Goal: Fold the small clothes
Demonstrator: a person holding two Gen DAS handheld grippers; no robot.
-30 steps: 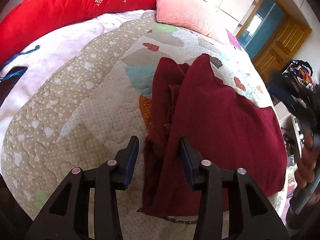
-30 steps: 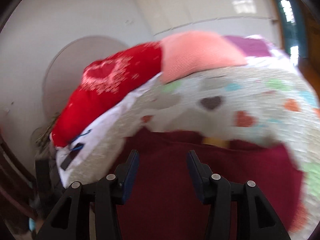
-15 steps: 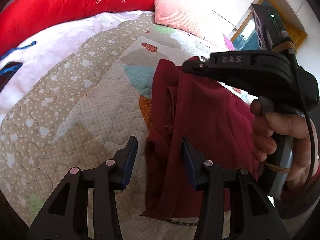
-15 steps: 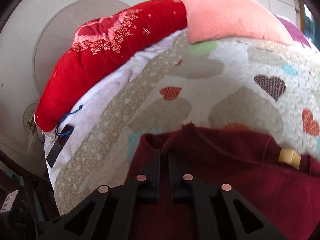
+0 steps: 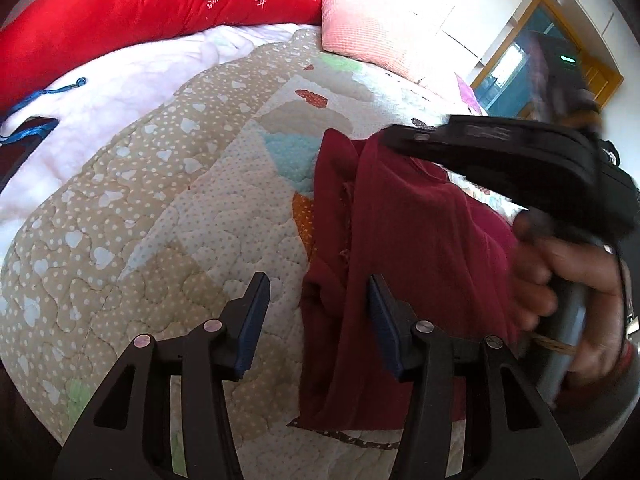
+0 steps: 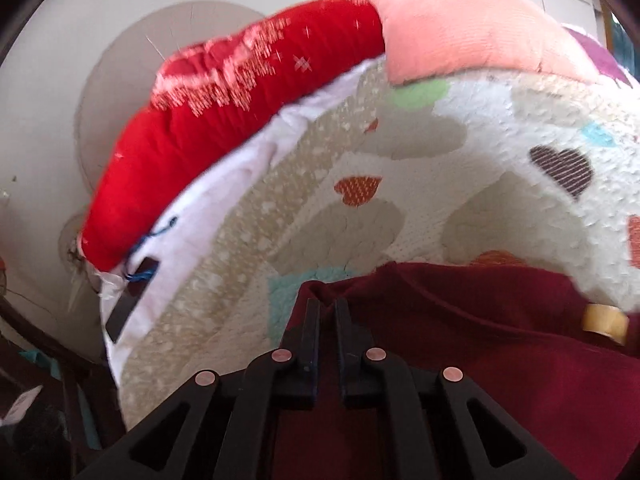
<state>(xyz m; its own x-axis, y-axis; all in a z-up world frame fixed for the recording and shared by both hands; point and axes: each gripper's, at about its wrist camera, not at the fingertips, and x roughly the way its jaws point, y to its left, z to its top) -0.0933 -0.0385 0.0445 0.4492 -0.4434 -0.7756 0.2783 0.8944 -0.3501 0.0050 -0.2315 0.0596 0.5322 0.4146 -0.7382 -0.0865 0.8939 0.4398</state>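
Observation:
A dark red garment [image 5: 408, 248] lies partly folded on a quilted bedspread [image 5: 160, 200]. My left gripper [image 5: 318, 304] is open, its fingers astride the garment's near left edge, low over it. My right gripper [image 6: 327, 306] is shut on the garment's [image 6: 480, 344] far top edge, pinching a fold of cloth. In the left wrist view the right gripper's black body [image 5: 520, 160] and the hand holding it reach over the garment from the right. A tan label [image 6: 602, 319] shows at the garment's neckline.
A red embroidered pillow [image 5: 152, 4] and a pink pillow [image 5: 380, 28] lie at the head of the bed. A white sheet [image 5: 100, 92] with a blue cord and a dark flat object [image 5: 20, 144] lies left. A wooden door [image 5: 560, 60] stands far right.
My right gripper came down onto the garment's far edge and shut on it, then lifted slightly toward me. My left gripper stayed open over the near edge, shifting slightly.

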